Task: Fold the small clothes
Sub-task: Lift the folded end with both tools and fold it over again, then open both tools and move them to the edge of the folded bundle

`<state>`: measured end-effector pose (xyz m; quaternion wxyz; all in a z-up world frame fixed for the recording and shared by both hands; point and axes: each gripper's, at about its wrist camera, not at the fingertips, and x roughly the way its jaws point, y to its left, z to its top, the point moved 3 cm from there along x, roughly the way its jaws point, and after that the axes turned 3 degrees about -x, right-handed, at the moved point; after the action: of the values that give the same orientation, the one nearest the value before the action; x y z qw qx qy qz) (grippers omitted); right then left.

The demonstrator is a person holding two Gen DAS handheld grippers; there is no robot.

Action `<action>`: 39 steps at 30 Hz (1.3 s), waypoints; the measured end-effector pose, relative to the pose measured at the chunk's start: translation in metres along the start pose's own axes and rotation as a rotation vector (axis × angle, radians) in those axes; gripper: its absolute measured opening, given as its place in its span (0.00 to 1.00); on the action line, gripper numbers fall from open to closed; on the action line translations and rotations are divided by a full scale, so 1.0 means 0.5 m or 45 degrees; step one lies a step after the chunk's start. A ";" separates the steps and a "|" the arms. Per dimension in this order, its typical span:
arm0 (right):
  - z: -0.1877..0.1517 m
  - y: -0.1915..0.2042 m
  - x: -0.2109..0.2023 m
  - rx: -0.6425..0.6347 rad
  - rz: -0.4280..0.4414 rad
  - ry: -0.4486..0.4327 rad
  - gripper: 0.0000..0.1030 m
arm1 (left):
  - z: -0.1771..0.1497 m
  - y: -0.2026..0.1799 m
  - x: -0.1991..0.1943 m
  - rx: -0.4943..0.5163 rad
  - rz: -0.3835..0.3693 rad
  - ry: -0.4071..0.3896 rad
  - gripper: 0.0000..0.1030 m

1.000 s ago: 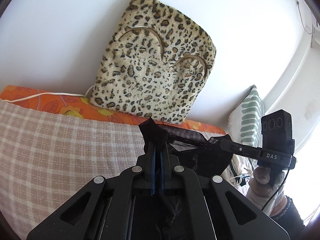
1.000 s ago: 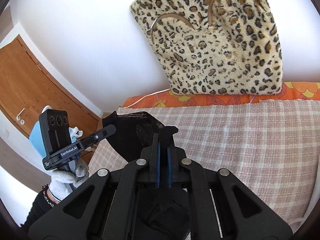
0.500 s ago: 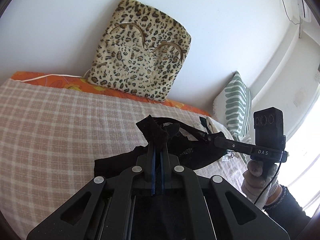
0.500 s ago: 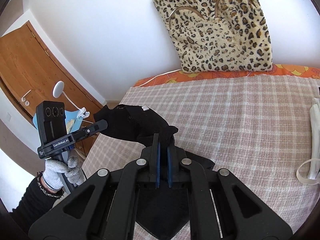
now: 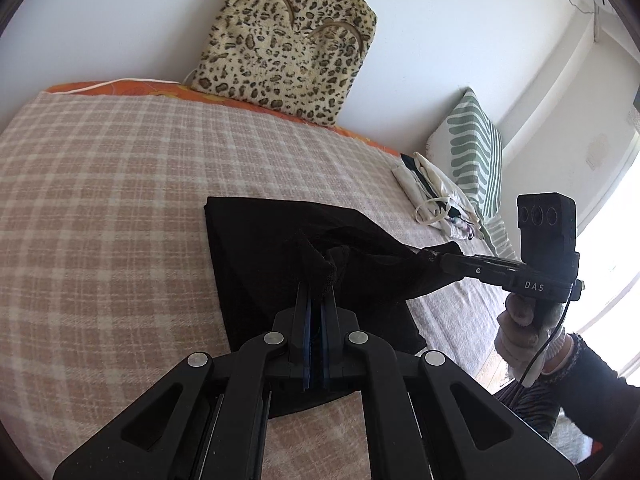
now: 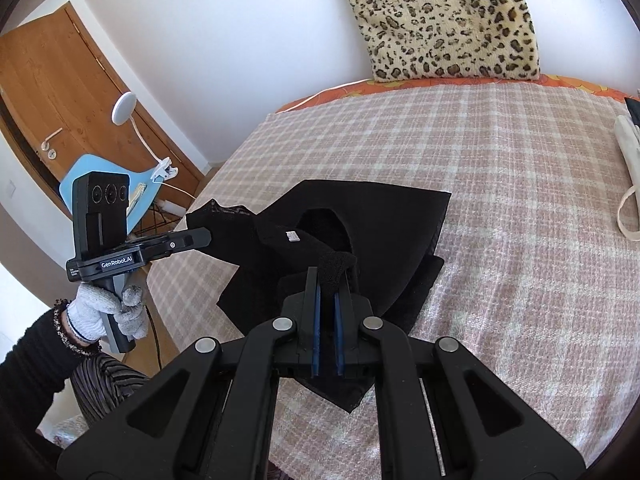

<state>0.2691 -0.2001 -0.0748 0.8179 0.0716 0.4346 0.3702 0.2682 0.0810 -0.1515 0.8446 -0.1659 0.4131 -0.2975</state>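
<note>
A black mesh garment (image 5: 260,248) lies partly spread on the plaid blanket (image 5: 100,200). Its far edge rests flat and its near edge is lifted. My left gripper (image 5: 316,284) is shut on one bunched near corner. In the left wrist view my right gripper (image 5: 448,260) comes in from the right, pinching the other corner. The right wrist view shows the same garment (image 6: 392,224) with a small white label, and my right gripper (image 6: 328,276) shut on a fold of it. There my left gripper (image 6: 200,238), held by a gloved hand (image 6: 100,312), grips the left corner.
A leopard-print cushion (image 5: 288,40) leans on the wall behind the bed. A green striped pillow (image 5: 472,148) and a pile of light clothes (image 5: 432,192) lie at the right. Past the bed's left side are a wooden door (image 6: 48,92), a blue chair (image 6: 76,188) and a clip lamp (image 6: 124,106).
Both grippers have drawn back from the cushion and sunk lower, still holding the garment. It hung in the air before; its far part now lies flat on the blanket.
</note>
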 end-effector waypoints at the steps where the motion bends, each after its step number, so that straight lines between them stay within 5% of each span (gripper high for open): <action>1: -0.010 0.004 0.002 -0.017 -0.010 0.006 0.07 | -0.010 0.000 -0.001 0.018 0.009 0.011 0.02; 13: -0.110 0.052 0.006 -0.313 -0.162 0.137 0.09 | -0.126 0.012 -0.020 0.236 0.161 0.203 0.10; 17: -0.124 0.068 -0.022 -0.363 -0.152 0.121 0.27 | -0.143 0.006 -0.061 0.327 0.193 0.194 0.10; 21: -0.108 0.050 -0.055 -0.228 -0.055 0.027 0.29 | -0.113 0.010 -0.091 0.260 0.185 0.099 0.10; 26: -0.092 0.016 -0.033 -0.114 -0.124 0.046 0.29 | -0.063 -0.012 -0.048 0.234 0.181 0.051 0.10; 29: -0.078 -0.010 -0.011 -0.035 -0.139 0.057 0.29 | -0.025 -0.004 -0.005 0.125 0.143 0.050 0.12; 32: -0.035 -0.053 0.003 0.088 -0.094 0.041 0.29 | 0.019 0.025 0.033 -0.041 0.088 0.049 0.29; 39: 0.043 -0.134 0.057 0.317 -0.035 0.012 0.29 | 0.067 0.084 0.093 -0.267 0.106 0.050 0.30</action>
<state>0.3320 -0.2248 -0.1099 0.8055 0.1649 0.4821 0.3025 0.3326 0.0846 -0.1814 0.8260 -0.2301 0.4649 -0.2206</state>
